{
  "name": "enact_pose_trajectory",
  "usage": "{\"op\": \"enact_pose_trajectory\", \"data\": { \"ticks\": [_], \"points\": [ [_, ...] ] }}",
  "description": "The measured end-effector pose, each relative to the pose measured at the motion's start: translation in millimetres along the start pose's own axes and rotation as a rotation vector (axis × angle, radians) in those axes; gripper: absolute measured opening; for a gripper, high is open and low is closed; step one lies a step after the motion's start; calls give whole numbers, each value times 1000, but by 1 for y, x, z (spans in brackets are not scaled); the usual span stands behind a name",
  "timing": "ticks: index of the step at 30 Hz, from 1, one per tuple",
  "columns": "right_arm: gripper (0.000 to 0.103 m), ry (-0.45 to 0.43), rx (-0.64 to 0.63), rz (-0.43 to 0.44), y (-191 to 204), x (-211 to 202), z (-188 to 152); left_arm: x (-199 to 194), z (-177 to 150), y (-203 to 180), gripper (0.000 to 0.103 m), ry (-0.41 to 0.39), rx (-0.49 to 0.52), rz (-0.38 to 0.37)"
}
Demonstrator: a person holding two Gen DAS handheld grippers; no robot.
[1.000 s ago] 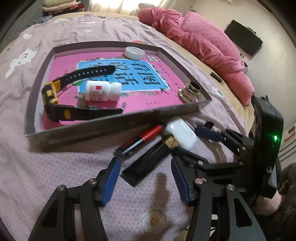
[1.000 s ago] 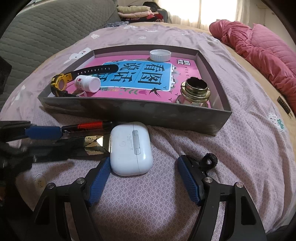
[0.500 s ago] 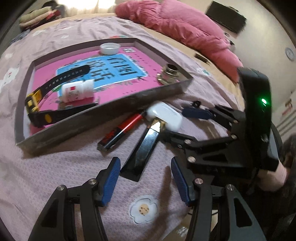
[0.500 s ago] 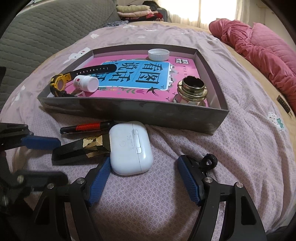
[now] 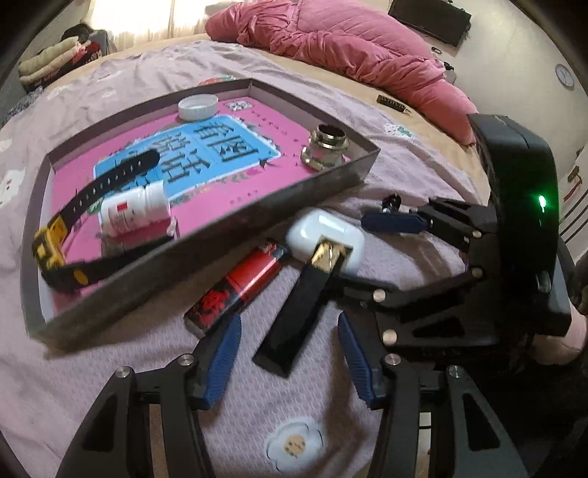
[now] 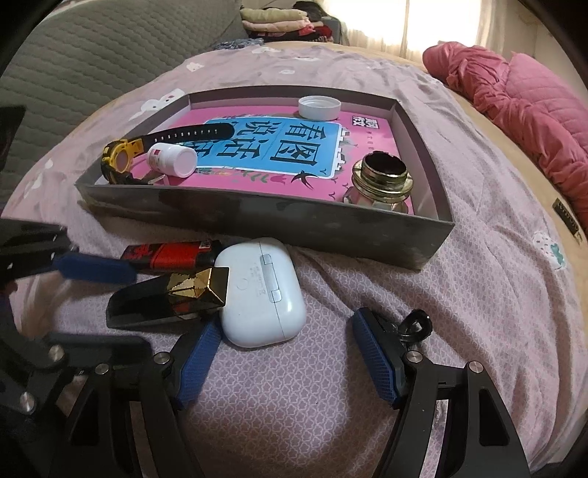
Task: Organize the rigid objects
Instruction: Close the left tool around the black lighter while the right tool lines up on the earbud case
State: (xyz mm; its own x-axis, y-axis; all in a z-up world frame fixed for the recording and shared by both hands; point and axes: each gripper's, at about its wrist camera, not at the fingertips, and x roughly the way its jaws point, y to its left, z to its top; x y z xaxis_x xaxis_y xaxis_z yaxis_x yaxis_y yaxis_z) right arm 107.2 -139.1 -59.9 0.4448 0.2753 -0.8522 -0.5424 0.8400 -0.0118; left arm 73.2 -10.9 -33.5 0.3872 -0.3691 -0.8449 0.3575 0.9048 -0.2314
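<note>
A grey tray (image 5: 220, 235) (image 6: 257, 224) with a pink and blue printed floor lies on the bed. In it are a black and yellow watch (image 5: 92, 191), a white pill bottle (image 5: 136, 213), a white cap (image 5: 197, 106) and a brass fitting (image 5: 325, 147). In front of the tray lie a red and black lighter (image 5: 239, 286) (image 6: 169, 253), a black and gold case (image 5: 305, 305) (image 6: 172, 301) and a white earbud case (image 5: 325, 239) (image 6: 261, 290). My left gripper (image 5: 290, 353) is open around the black case's near end. My right gripper (image 6: 286, 356) is open around the earbud case.
The bed has a mauve patterned cover (image 6: 496, 279). A pink quilt (image 5: 349, 47) (image 6: 533, 110) is piled at the far side. Folded clothes (image 6: 279, 22) lie far back. A small dark box (image 5: 393, 103) lies beside the quilt.
My left gripper has moved forward and closer, its fingers now flanking the black case's near end. My right gripper has edged in on the earbud case. Both stay open.
</note>
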Motion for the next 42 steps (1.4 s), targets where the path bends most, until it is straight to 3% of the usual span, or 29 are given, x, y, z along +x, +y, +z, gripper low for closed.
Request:
{"op": "enact_pose_trajectory", "data": {
  "ticks": [6, 11, 16, 29, 31, 34, 37, 42],
  "points": [
    [74, 2, -10, -5, 0, 0, 0, 5, 10, 1, 51, -8, 22, -78],
    [74, 9, -28, -11, 1, 3, 1, 8, 14, -4, 49, -6, 70, -72],
    [74, 3, -58, -22, 4, 7, 3, 12, 19, -10, 30, -1, 132, -91],
    [76, -56, -153, -1, 5, 18, 7, 21, 23, 3, 28, 70, 123, -93],
    [75, -62, -131, 27, 2, 18, 9, 32, 17, 0, 28, 141, 153, -49],
    [71, -56, -144, 29, 3, 19, 11, 31, 15, -8, 28, 112, 192, -11],
    [61, -58, -169, 38, 8, 17, 11, 32, 18, 4, 27, 95, 98, -50],
    [51, -58, -191, 50, 13, 15, 11, 31, 17, 2, 24, 68, 88, -14]
  ]
}}
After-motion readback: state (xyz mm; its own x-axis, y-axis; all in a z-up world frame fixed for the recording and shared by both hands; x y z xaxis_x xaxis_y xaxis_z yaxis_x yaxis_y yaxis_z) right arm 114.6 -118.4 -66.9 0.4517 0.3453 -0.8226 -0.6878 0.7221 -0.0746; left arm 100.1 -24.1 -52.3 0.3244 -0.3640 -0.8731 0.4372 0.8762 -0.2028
